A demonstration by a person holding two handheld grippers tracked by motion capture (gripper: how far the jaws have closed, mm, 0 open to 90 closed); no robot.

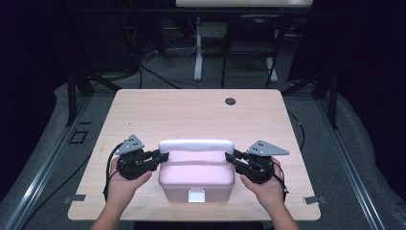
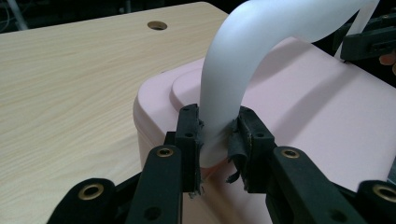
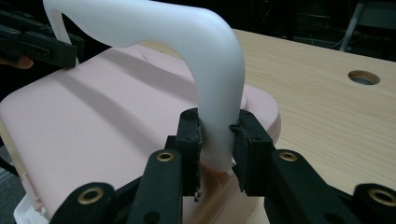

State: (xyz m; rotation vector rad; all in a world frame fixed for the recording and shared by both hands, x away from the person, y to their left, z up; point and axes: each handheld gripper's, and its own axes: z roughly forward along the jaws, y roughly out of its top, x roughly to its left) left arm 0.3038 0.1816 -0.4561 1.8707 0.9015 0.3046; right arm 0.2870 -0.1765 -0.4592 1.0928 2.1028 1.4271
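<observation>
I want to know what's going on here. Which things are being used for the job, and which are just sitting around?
In use:
- pink box
- its white handle, pinched at each end
- left gripper
- right gripper

Just there:
- table, bearing the box
- round hole in the table
- white desk leg behind

A pink lidded box (image 1: 196,173) sits upright near the table's front edge, its white arched handle (image 1: 196,145) raised.

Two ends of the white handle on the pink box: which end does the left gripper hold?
The left gripper is clamped on the white handle at its left end in the high view; the right gripper clamps the opposite end of the pink box.
</observation>
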